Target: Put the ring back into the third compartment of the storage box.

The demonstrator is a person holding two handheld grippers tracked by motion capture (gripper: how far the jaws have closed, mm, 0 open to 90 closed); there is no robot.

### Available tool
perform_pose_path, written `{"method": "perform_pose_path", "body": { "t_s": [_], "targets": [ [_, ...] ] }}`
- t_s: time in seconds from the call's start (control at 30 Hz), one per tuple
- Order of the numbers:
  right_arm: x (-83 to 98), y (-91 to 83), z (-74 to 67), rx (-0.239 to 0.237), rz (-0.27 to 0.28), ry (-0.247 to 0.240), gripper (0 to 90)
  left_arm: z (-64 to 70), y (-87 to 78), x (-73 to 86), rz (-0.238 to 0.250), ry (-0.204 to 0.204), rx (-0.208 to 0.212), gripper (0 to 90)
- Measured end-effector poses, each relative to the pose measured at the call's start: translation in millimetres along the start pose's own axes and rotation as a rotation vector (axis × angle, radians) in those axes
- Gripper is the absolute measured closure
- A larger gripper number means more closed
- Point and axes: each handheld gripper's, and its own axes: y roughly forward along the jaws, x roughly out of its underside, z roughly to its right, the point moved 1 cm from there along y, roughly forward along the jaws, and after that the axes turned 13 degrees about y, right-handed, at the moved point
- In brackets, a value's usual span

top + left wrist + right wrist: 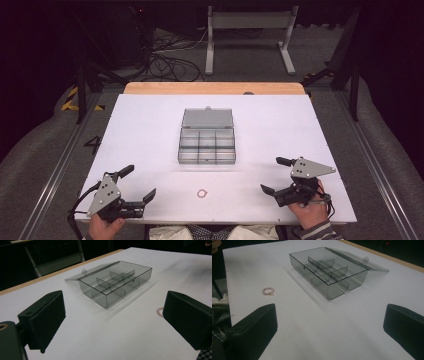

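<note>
Both my tongs, left tongs (pixel 139 183) and right tongs (pixel 274 174), gape wide, holding nothing; beaded ring (pixel 201 193) sits between them, open compartment box (pixel 207 145) beyond it.

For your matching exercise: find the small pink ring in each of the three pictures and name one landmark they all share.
High view: the ring lies near the table's front edge, between the two grippers.
Left gripper view: at right, beside the right finger.
Right gripper view: at left.
Shared landmark: the open clear compartment box.
</note>
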Motion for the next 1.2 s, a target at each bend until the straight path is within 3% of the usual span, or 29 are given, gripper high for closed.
{"method": "perform_pose_path", "body": {
  "t_s": [0.77,1.2],
  "targets": [
    [-3.9,0.3,-4.9,0.0,-0.011,-0.011,0.1,0.5,0.7,0.6,-0.015,0.009,0.005,5.3],
    [-19.0,14.2,-15.8,-0.033,-0.043,-0.04,0.6,-0.1,0.7,0.8,-0.018,0.016,0.001,5.3]
  ]
}}
